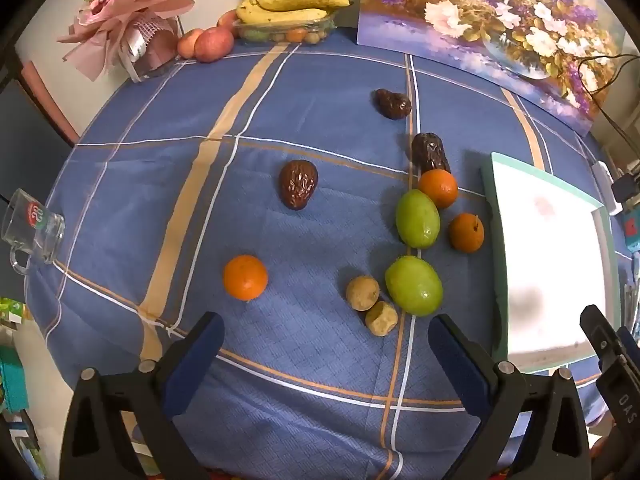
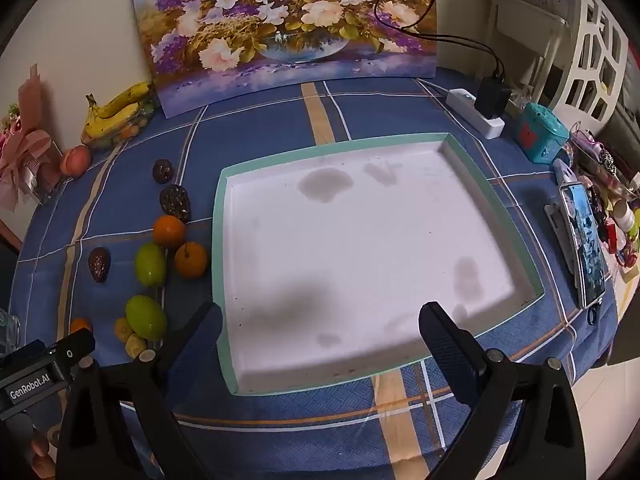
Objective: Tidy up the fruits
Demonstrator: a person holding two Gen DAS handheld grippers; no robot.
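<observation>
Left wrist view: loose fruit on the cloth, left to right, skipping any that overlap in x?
Lone orange → pointed brown fruit → far dark fruit → orange by the tray. The longans, green fruits, second dark fruit and third orange share the same span, so I left them out.

The left wrist camera is looking steeply down along its fingers, close above the scattered fruit on the tablecloth (image 1: 168, 184). The right wrist camera is facing down over the white tray (image 2: 218, 240). Both views are sharing the tray's left edge, the fruit and the flower painting (image 2: 288, 20).
</observation>
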